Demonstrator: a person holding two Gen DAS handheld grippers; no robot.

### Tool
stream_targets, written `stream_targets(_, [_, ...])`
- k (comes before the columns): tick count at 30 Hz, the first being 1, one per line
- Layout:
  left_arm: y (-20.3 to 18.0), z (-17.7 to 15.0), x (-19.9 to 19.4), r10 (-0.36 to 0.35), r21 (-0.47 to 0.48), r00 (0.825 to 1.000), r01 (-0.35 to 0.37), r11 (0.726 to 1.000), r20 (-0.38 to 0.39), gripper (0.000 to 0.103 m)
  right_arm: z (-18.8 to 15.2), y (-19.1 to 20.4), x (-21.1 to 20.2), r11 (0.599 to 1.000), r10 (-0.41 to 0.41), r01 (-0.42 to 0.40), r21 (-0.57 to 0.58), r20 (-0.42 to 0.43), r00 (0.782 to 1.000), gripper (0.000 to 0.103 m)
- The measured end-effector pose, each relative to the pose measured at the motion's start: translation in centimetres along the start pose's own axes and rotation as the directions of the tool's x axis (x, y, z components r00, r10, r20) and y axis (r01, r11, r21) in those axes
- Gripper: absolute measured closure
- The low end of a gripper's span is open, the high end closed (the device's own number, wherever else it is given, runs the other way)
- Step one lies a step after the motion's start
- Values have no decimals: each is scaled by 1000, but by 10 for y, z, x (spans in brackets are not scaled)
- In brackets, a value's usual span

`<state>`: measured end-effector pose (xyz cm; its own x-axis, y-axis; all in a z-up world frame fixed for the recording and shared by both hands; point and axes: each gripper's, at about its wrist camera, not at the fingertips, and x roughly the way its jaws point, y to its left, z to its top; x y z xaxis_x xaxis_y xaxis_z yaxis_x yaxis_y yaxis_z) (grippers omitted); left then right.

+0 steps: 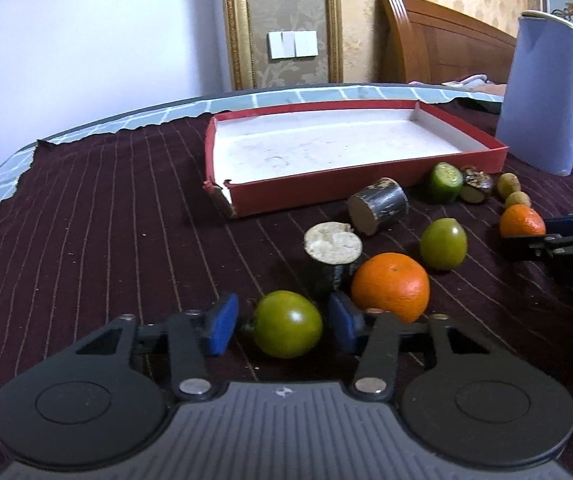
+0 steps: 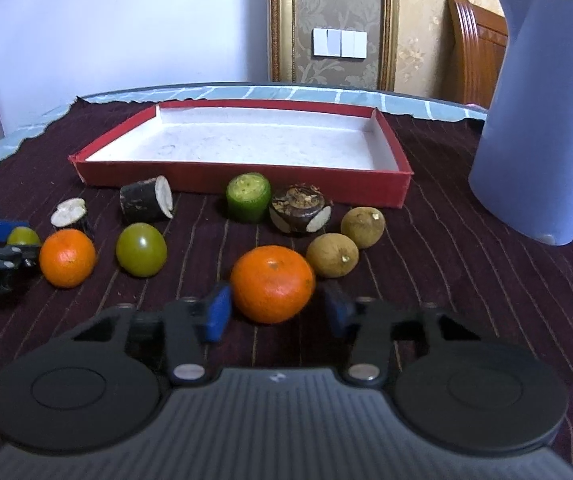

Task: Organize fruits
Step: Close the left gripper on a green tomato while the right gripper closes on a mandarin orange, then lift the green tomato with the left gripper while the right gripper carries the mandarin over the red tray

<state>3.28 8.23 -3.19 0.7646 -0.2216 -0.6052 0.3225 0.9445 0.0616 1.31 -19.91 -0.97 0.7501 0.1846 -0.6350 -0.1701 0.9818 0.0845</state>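
Nothing is sorted yet: the red tray [image 2: 242,184] ahead of both tools holds no fruit. The left tool [image 1: 284,322] is spread wide around a green fruit [image 1: 287,329], the right tool [image 2: 274,306] equally wide around an orange [image 2: 272,283]; neither visibly grips, and every other piece lies on the tabletop between tools and tray.

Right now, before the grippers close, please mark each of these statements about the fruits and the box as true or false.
1. The red box holds two oranges. False: it holds no fruit.
2. The left gripper has open jaws around a green fruit. True.
3. The right gripper is shut on an orange. False: its jaws are open beside it.
4. A blue kettle stands right of the box. True.
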Motion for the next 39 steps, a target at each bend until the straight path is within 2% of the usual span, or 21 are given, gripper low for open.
stream_targets(7, [-4,-2,-4,2,9,1000,-2,1000,18,67,-3,-2,-4,1000,10,-11,20,13,1000,64])
stream_targets(18, [-6,-3,-15,22,-12,999,-22,1000,40,68,-2,-1,-18,999,26,-28,36,53,998,64])
stream_targets(26, [-32,23,-35,10,-25,992,-7,1000,123,68,5,1,-23,998,34,-38,47,86,996,64])
stream_targets(33, [-56,34,-19,18,-31,993,-15,999,113,68,9,-3,-25,997,26,-33,67,98,995,64])
stream_targets(39, [-62,43,-12,46,-29,991,-43,999,123,68,18,-5,-23,997,19,-27,66,116,993,63])
